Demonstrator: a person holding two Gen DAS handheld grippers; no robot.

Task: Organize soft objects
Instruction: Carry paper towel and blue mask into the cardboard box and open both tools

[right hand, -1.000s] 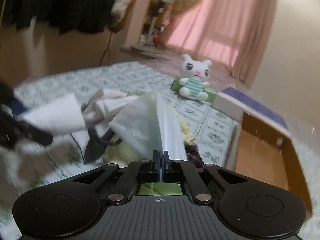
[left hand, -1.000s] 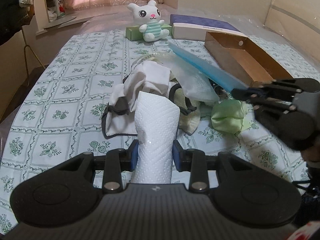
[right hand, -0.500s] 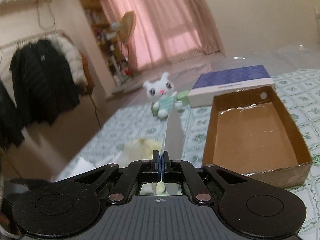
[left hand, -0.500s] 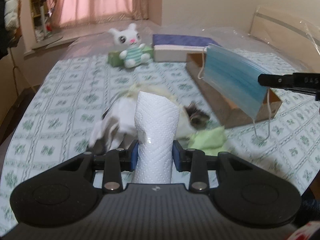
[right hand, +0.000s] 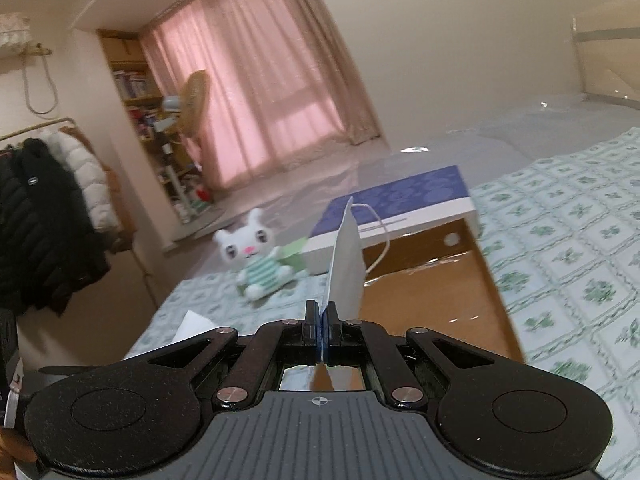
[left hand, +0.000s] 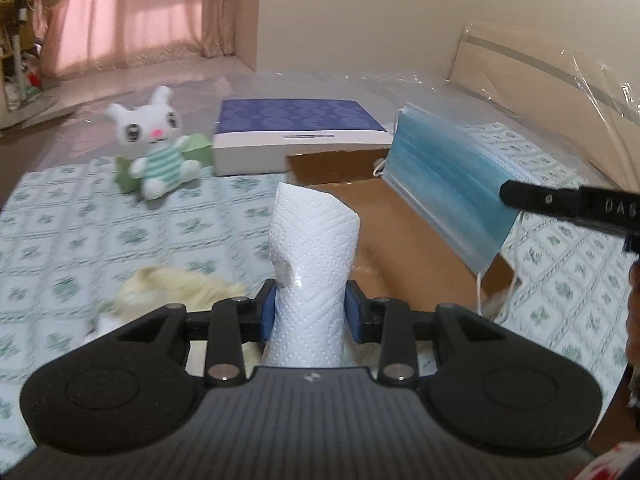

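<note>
My left gripper point(left hand: 310, 314) is shut on a white embossed paper towel point(left hand: 314, 264) that stands up between its blue pads. My right gripper point(right hand: 322, 330) is shut on a blue face mask point(right hand: 346, 270), seen edge-on, its ear loop trailing. In the left wrist view the mask point(left hand: 448, 188) hangs from the right gripper's fingers point(left hand: 560, 202) above the open brown cardboard box point(left hand: 384, 236). The box also shows in the right wrist view point(right hand: 436, 292). A blurred pile of pale cloth point(left hand: 176, 292) lies on the bed below my left gripper.
A white plush bunny point(left hand: 154, 148) sits against a green box point(left hand: 200, 154) at the back, beside a blue-topped flat box point(left hand: 300, 134). The bed has a green-patterned cover point(left hand: 80, 224). Coats on a rack point(right hand: 44, 216) hang left of the bed.
Both grippers have moved right and forward, away from the cloth pile and over the cardboard box. The mask was lifted off the pile and now hangs above the box.
</note>
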